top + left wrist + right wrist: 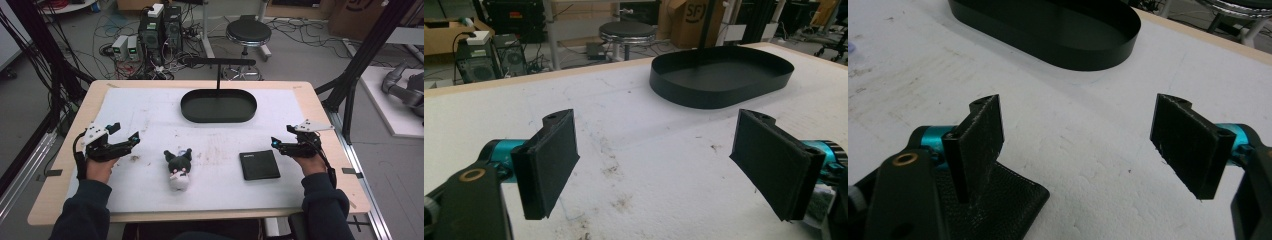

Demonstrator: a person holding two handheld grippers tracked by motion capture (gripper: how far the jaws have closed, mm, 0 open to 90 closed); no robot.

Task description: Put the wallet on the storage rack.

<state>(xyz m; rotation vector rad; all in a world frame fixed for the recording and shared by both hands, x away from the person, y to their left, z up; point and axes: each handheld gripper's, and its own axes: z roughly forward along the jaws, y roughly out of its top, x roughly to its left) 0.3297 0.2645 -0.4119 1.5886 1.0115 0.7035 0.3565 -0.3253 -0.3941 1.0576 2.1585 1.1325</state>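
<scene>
In the high view, the left gripper (124,135) hovers over the white mat (150,115) at the table's left side, its jaws spread and holding nothing; the right gripper (276,142) hovers at the right side, its jaws likewise apart and empty. Between the two grippers lie a small dark plush toy (178,167), nearer the left gripper, and a black wallet (259,164), just beside the right gripper's tips. Ahead of both grippers, at the far middle of the mat, sits a black oval tray (218,116) with an upright post (218,75) rising from its far edge. In the left gripper view, the left gripper (655,160) shows its two black pads (549,160) wide apart, with bare stained mat (634,165) between them and the oval tray (719,87) ahead and a little to the right of the jaws. In the right gripper view, the right gripper (1083,145) has its pads (1188,142) spread over the mat (1083,150), nothing between them; the wallet (1003,205) lies under and just behind the left-hand pad, and the tray (1063,37) stands ahead, toward the upper left.
</scene>
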